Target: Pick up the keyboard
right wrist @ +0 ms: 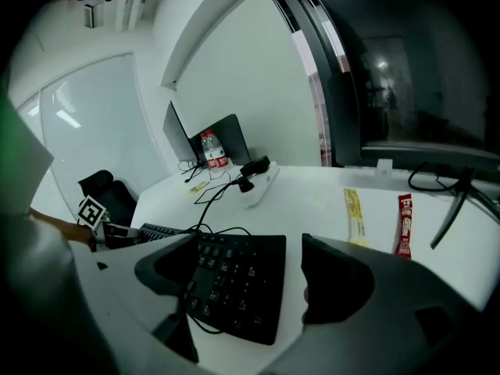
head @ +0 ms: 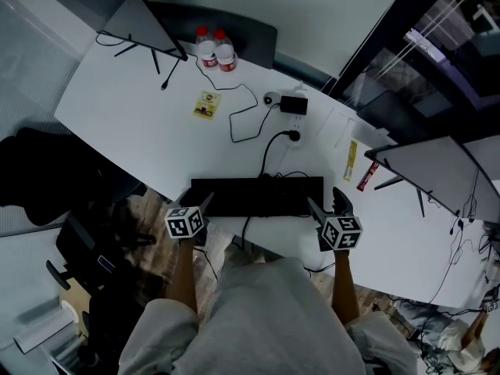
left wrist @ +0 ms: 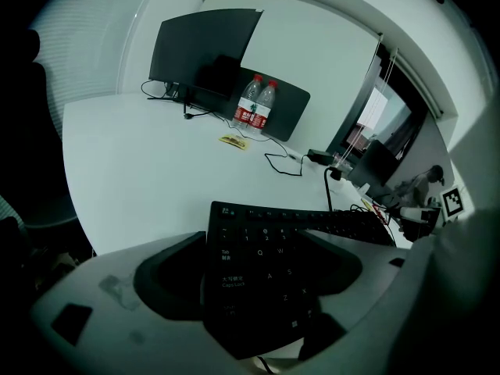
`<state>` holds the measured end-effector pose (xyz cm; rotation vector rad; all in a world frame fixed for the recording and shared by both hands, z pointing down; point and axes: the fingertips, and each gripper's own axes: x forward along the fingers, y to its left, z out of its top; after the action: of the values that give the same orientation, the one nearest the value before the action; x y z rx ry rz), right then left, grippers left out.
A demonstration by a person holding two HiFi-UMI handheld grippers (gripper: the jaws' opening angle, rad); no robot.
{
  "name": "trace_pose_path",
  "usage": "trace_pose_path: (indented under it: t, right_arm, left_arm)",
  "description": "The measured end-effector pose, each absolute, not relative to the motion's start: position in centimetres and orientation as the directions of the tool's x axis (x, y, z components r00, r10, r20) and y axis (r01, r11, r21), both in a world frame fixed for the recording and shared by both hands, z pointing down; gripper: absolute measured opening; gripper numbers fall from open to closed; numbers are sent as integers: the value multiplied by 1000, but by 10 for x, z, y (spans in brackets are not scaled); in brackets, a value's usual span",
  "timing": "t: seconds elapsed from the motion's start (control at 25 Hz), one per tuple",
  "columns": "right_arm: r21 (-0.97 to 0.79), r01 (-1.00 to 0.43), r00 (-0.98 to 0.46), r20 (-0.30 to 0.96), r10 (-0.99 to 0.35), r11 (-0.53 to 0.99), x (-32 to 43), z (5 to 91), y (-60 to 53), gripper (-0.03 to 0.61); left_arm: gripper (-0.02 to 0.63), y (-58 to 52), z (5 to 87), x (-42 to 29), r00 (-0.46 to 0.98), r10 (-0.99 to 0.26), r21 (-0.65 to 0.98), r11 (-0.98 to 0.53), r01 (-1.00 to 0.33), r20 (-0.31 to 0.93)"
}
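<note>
Black keyboard [head: 258, 197] lying crosswise on desk [head: 141, 123], left hand-held gripper [head: 205, 204], right hand-held gripper [head: 326, 203], both open around its ends

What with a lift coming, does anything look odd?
Nothing spilled or broken. The keyboard sits with its left end at the table's front edge; a cable trails from under it; a yellow sachet and a red sachet lie loose nearby.

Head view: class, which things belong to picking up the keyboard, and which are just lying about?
Job: keyboard, left gripper, right gripper.
Lying about: two water bottles, yellow card, black adapter, yellow sachet, red sachet.
</note>
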<state>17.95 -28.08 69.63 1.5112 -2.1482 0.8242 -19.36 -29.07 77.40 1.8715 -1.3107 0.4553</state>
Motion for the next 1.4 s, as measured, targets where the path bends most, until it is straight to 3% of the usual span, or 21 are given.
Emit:
trace_pose_path:
  t: [0.72, 1.4]
  right_arm:
    - [-321, -918, -397, 707, -586, 234, 170, 760, -284, 416]
    - [-304, -933, -359, 726, -586, 193, 166, 765, -284, 367]
  left_arm:
    - [333, -291, 773, -194, 400, -624, 397, -153, -905, 671]
    - [334, -292, 773, -195, 363, -651, 374, -129, -918, 667]
